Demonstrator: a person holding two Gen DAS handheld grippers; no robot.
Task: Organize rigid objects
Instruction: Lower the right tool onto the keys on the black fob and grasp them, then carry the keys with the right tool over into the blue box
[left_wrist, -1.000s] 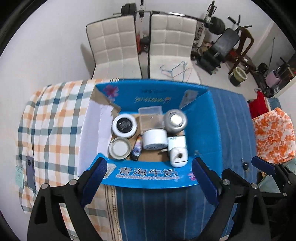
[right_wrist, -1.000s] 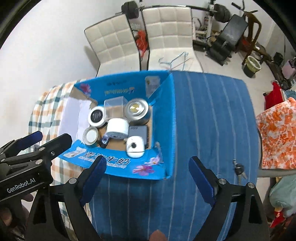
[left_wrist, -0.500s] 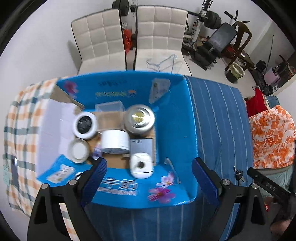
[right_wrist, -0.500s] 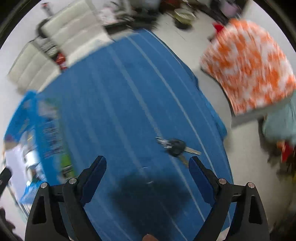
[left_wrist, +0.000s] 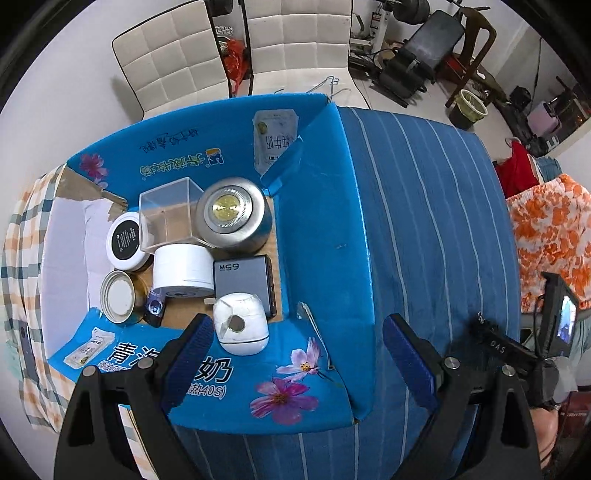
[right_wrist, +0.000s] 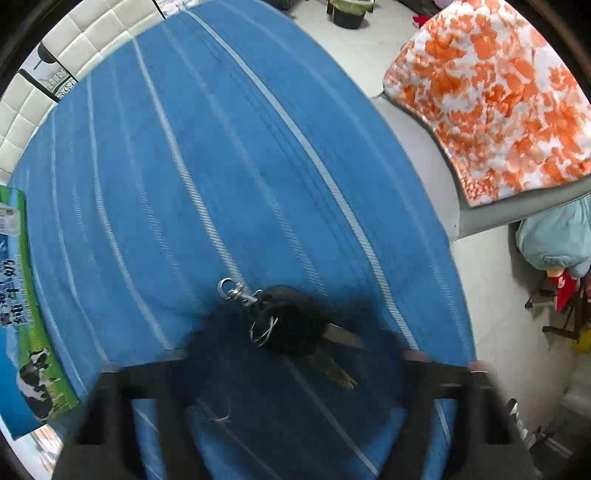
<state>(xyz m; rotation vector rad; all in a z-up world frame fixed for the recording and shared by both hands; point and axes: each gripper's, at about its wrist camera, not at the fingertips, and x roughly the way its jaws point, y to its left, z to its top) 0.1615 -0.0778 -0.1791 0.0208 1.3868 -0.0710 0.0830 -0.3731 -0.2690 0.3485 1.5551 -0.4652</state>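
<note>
A black car key with metal keys and a clip (right_wrist: 291, 321) lies on the blue striped cloth (right_wrist: 221, 166). My right gripper (right_wrist: 291, 365) is open, low over it, fingers blurred on either side of the key. My left gripper (left_wrist: 295, 354) is open and empty above the near flap of the blue cardboard box (left_wrist: 317, 229). The box holds a silver tin (left_wrist: 231, 214), a clear cube (left_wrist: 170, 212), a white roll (left_wrist: 183, 267), a grey charger (left_wrist: 245, 280), a white device (left_wrist: 240, 326) and two round lidded jars (left_wrist: 123, 240).
The right hand unit shows at the table's right edge in the left wrist view (left_wrist: 517, 354). An orange-white cushion (right_wrist: 491, 96) lies beyond the table edge. White chairs (left_wrist: 295, 40) stand behind the table. A checked cloth (left_wrist: 18, 229) covers the left side.
My right gripper swung away from the box and dropped toward the key, which now sits between its fingers. My left gripper moved right and closer over the box.
</note>
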